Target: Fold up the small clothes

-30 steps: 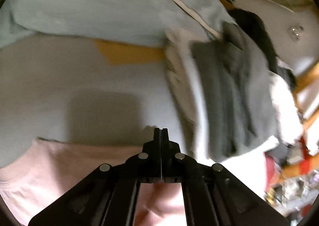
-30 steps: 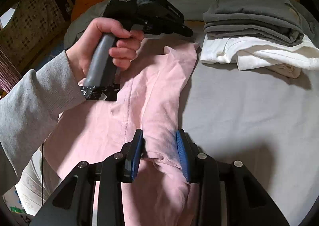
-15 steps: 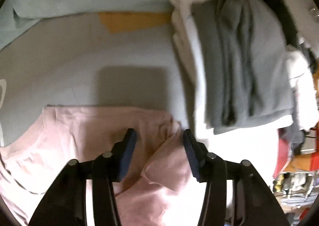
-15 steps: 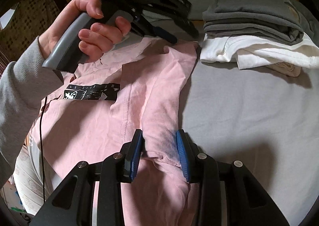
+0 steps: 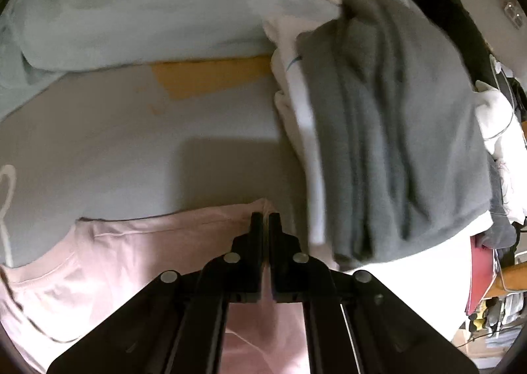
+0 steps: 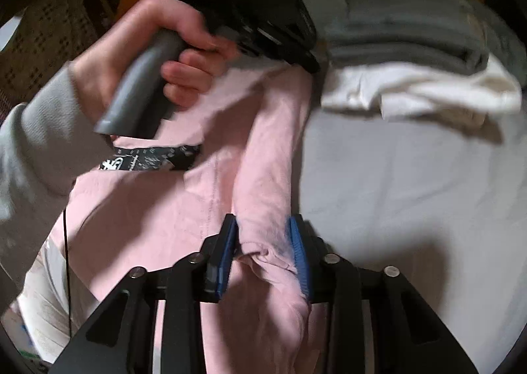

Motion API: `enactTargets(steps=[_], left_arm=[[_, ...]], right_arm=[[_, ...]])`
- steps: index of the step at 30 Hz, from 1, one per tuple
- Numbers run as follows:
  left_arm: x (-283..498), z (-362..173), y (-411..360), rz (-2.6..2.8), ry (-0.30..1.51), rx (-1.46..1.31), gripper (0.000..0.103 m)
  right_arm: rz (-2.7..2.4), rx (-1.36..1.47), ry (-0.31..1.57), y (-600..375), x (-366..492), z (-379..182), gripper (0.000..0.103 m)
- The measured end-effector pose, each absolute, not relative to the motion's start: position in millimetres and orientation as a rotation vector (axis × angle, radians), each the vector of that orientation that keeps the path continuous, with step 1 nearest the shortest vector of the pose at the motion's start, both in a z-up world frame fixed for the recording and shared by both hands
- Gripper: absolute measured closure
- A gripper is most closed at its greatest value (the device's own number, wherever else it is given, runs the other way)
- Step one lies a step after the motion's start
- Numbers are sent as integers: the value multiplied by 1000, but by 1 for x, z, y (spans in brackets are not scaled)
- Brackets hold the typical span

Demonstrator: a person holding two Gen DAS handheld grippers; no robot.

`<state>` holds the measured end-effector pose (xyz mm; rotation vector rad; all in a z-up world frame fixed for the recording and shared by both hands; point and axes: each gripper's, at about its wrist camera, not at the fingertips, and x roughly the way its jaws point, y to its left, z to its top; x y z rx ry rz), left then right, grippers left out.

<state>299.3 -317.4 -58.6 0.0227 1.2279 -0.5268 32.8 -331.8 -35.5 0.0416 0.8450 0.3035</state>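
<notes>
Two tongs work one pink shirt point(image 6: 171, 209) that lies spread on a pale grey bed sheet point(image 6: 411, 183). The left tongs point(image 5: 265, 219) have just snapped together at the shirt's far corner, their tips nearly touching with a sliver of pink cloth between them. A hand point(image 6: 158, 54) in a grey sleeve point(image 6: 33, 150) holds them. The right tongs point(image 6: 263, 235), partly apart and just closing slightly, clamp a bunched fold of the shirt's near edge between blue pads point(image 6: 298, 252). Beside the shirt sits a stack of folded grey clothes point(image 5: 395, 130) on white ones point(image 6: 411, 94).
</notes>
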Motion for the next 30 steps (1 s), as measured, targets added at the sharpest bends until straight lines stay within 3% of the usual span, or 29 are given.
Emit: enactTargets(steps=[5,7,8,9,10,15,24,26,27,28,30], left_arm=[[310,-84,-302,-624,1273,-83,98],[302,-72,-291,-634,1198,-53,91],[295,-62,-287,-623,1144,-25,86],[287,-52,-280,-628,1102,-4,71],[279,-43,-272,-638,1072,1,64],[244,-14,-237,-616,1054,7,64],[251,-53,-203,-512,1259,2,65],[252,-62,-196,-516,1267,-55,65],[251,-62,-193,-523,1255,-76,69],[250,-61,-190,-531,1246,-91,83],[245,-55,-184,-571,1223,-139,95]], right_arm=[[280,27,912,-329,43,-49,71],[286,79,911,-336,43,-46,70],[293,95,894,-339,41,-41,70],[297,98,861,-340,37,-35,70],[293,93,816,-340,33,-29,70],[391,46,645,-318,9,-5,70],[361,-98,770,-268,21,-39,71],[292,-133,762,-267,14,-46,83],[297,-136,755,-266,11,-45,93],[330,-123,758,-266,8,-44,100],[364,-100,753,-265,-1,-42,100]])
